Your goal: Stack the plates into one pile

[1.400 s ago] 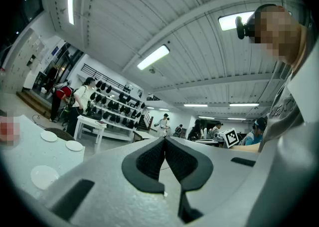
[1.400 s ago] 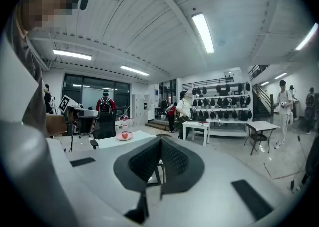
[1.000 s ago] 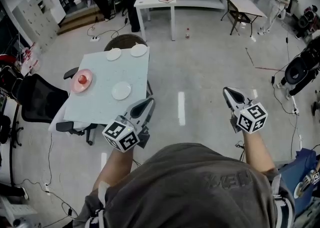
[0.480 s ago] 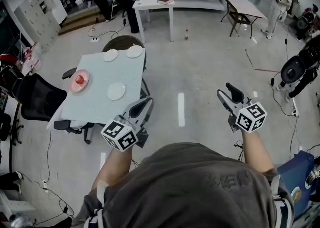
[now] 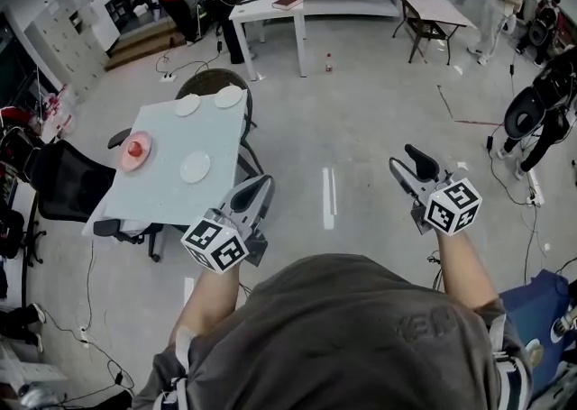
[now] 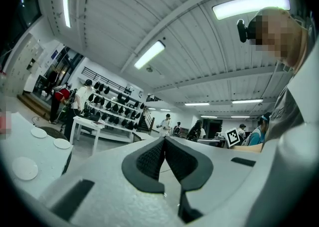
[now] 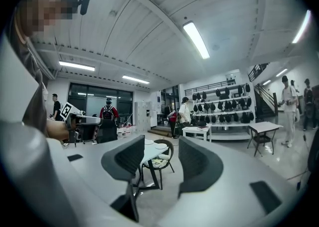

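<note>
At the left of the head view stands the bench, and every one of the task's things lies on it, spread out with none touching another. We see a pink plate by the left edge with a small red thing sitting on it. A near white plate lies to its right. Side by side at the far edge are a far white plate and a second far white plate, close to a round-backed chair. No pile exists yet, so we judge the stacking not begun.

Next comes the left tool, held level in front of the body over the floor, off the bench's near right corner. Its jaws are pressed together with nothing between them (the left gripper view shows the pads meeting). We take it as simply carried along, since no plate is within reach.

Furthest right is the right tool, also level and well apart from the bench. Its jaws stand wide apart and empty, which we read as readiness for a first plate. Whichever plate forms the base, the red thing on the pink plate would probably get in the way of stacking anything on top of it.
</note>
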Tool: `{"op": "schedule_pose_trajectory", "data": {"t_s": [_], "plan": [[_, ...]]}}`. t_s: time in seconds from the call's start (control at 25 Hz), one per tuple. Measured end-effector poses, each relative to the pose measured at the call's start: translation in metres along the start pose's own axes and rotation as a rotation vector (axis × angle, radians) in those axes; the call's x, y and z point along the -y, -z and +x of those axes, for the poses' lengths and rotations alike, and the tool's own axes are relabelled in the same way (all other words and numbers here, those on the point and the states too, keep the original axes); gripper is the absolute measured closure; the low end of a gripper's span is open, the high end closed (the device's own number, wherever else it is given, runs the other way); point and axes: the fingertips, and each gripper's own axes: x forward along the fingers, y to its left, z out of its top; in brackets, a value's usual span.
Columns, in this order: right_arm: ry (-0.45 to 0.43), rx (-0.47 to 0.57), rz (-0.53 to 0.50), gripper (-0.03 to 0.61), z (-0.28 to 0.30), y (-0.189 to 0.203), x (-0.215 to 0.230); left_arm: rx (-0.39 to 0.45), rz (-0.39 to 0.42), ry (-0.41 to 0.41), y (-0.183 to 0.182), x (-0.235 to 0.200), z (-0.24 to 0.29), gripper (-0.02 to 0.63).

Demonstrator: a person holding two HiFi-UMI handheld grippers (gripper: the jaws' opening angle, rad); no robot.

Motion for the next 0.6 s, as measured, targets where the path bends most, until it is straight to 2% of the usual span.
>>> {"op": "schedule_pose_trajectory", "data": {"t_s": [0.32,0.44,0.6], "plan": [[0.005,-0.017,0.017,0.374,0.027,0.009,0.025,-0.025,-0.016,0.011,0.004,-0.028,0.032,0.607],[0.017,-0.028,0.014,0.374,0.055,0.012,0.04,-0.029,-0.024,0.033,0.004,-0.058,0.055,0.607],[0.055,-0.036,-0.003,0.374,0.113,0.012,0.068,-0.021,-0.044,0.086,0.001,-0.119,0.097,0.607]]}}
